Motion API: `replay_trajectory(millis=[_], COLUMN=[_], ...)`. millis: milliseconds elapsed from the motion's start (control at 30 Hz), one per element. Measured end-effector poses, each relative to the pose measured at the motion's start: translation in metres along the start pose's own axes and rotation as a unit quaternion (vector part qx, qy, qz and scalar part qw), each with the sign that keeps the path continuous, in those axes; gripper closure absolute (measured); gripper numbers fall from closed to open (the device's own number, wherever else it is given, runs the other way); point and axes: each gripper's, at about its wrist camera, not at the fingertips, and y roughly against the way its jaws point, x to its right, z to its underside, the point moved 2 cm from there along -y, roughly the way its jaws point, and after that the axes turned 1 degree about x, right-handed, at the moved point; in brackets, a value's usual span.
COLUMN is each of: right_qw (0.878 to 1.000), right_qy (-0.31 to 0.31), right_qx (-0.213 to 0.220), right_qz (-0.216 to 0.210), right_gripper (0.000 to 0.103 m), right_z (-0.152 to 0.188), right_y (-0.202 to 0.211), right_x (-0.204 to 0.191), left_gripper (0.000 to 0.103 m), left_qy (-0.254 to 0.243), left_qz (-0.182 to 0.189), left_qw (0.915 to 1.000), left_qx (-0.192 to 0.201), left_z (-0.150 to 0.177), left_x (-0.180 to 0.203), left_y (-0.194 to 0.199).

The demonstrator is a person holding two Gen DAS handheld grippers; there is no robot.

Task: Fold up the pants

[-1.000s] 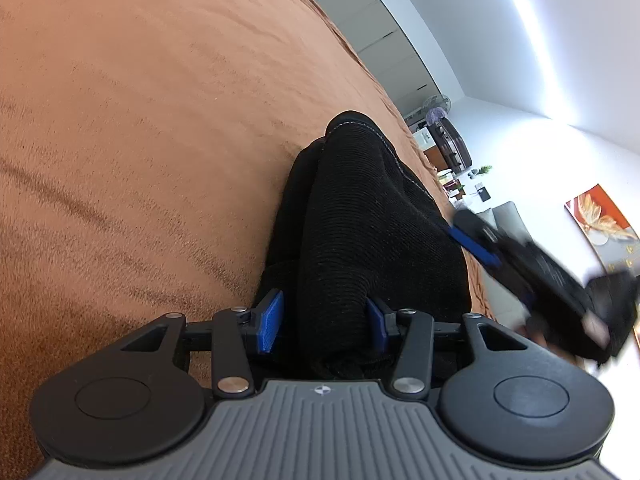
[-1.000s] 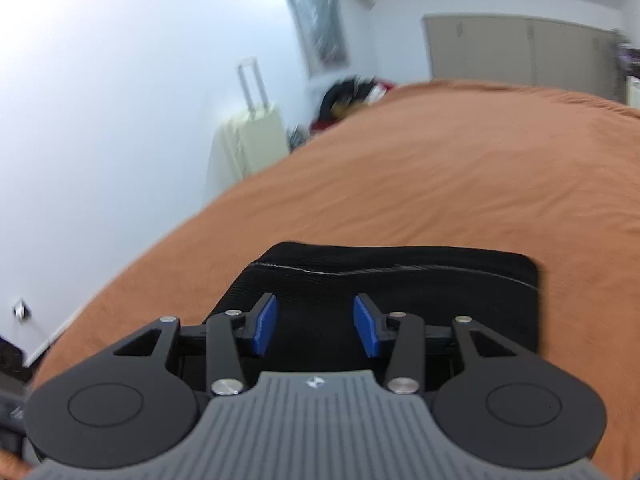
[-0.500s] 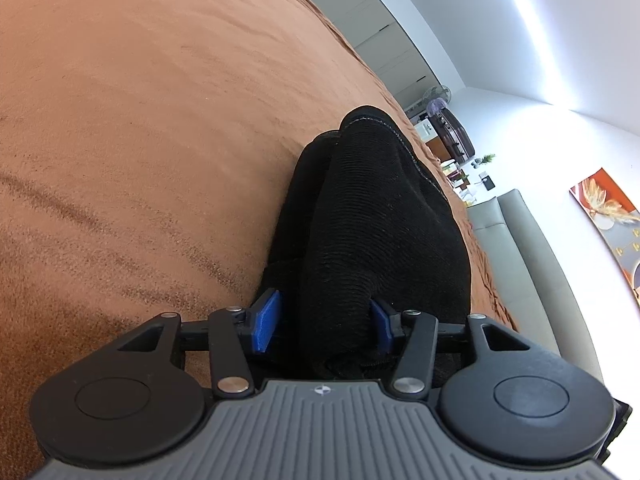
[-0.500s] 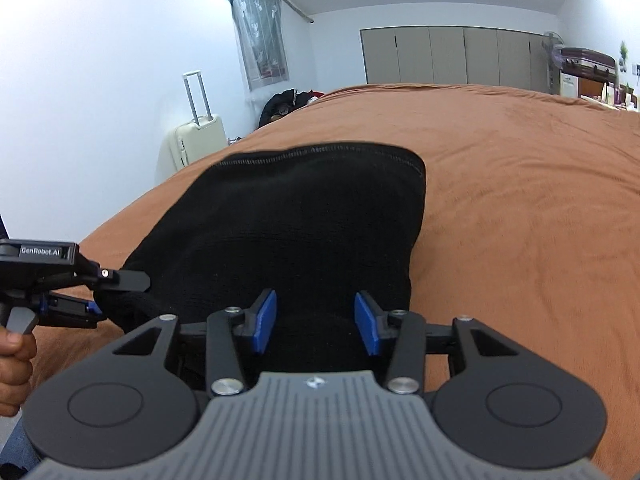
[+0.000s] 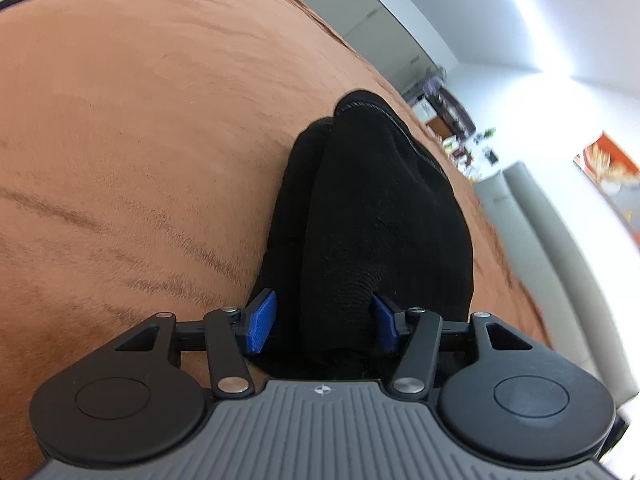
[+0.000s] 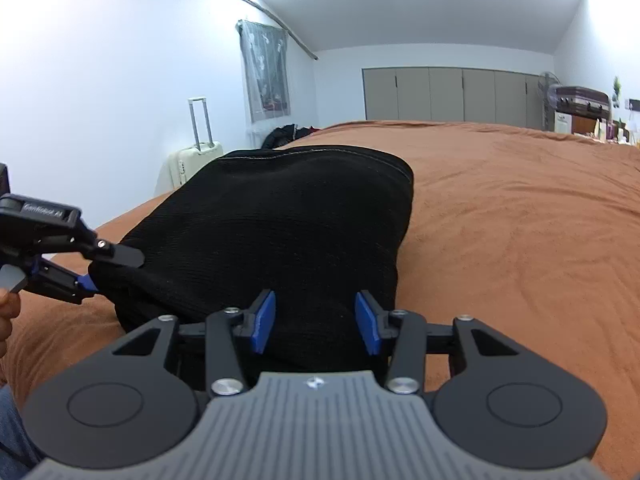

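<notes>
The black folded pants (image 5: 380, 208) lie as a thick bundle on the orange-brown bedspread (image 5: 140, 140). My left gripper (image 5: 323, 320) straddles one end of the bundle; its jaws are opening, and the blue pads no longer squeeze the fold between them. In the right wrist view the pants (image 6: 280, 220) fill the middle, with the left gripper (image 6: 104, 268) at their left edge, one finger above the cloth and one below. My right gripper (image 6: 316, 318) hangs open just over the near edge of the pants, gripping nothing.
The bedspread (image 6: 520, 220) stretches far to the right and back. A pale suitcase (image 6: 196, 160) and a pile of dark clothes (image 6: 288, 134) stand beyond the bed, with grey wardrobe doors (image 6: 440, 94) behind. A person's hand (image 6: 6, 316) holds the left gripper. A grey sofa (image 5: 560, 260) runs along the bed.
My right gripper swept across and dropped to the near edge of the pants, its gap unchanged. The left gripper's pads spread wider around the fold and it rose slightly.
</notes>
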Motion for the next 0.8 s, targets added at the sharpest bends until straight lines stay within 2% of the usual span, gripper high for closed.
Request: replay_trajectory(millis=[100, 300, 333, 367, 400, 433, 500, 600, 700, 733, 800], right_qw=[1.000, 0.998, 0.997, 0.996, 0.995, 0.993, 0.990, 0.987, 0.986, 0.985, 0.982], right_qy=[-0.014, -0.052, -0.063, -0.073, -0.087, -0.101, -0.126, -0.142, -0.144, -0.147, -0.154], right_qx=[-0.001, 0.005, 0.007, 0.009, 0.010, 0.008, 0.002, -0.002, -0.007, -0.014, -0.028], right_qz=[-0.007, -0.040, -0.045, -0.048, -0.051, -0.055, -0.066, -0.078, -0.088, -0.095, -0.110], right_gripper=[0.057, 0.051, 0.050, 0.045, 0.038, 0.036, 0.029, 0.023, 0.018, 0.017, 0.008], right_z=[-0.006, -0.013, -0.015, -0.016, -0.018, -0.020, -0.024, -0.030, -0.036, -0.037, -0.041], right_y=[0.006, 0.021, 0.023, 0.025, 0.027, 0.028, 0.030, 0.034, 0.036, 0.034, 0.029], right_x=[0.002, 0.022, 0.025, 0.029, 0.035, 0.042, 0.053, 0.069, 0.079, 0.080, 0.086], left_gripper=[0.038, 0.036, 0.032, 0.028, 0.019, 0.015, 0.015, 0.011, 0.008, 0.008, 0.008], left_qy=[-0.025, -0.019, -0.016, -0.016, -0.019, -0.025, -0.028, 0.009, 0.083, 0.096, 0.099], left_qz=[-0.017, -0.025, -0.026, -0.029, -0.037, -0.047, -0.056, -0.036, -0.016, -0.012, -0.011], left_qw=[0.9995, 0.9994, 0.9995, 0.9994, 0.9991, 0.9985, 0.9980, 0.9992, 0.9956, 0.9944, 0.9942], left_qx=[-0.008, -0.014, -0.012, -0.010, -0.011, -0.011, -0.006, 0.016, 0.040, 0.043, 0.042], left_z=[0.001, -0.001, -0.004, -0.006, -0.008, -0.010, -0.014, -0.027, -0.042, -0.048, -0.056], left_x=[0.004, 0.007, 0.007, 0.008, 0.010, 0.011, 0.013, 0.007, -0.008, -0.010, -0.011], left_y=[0.008, 0.021, 0.024, 0.026, 0.027, 0.028, 0.032, 0.039, 0.038, 0.035, 0.027])
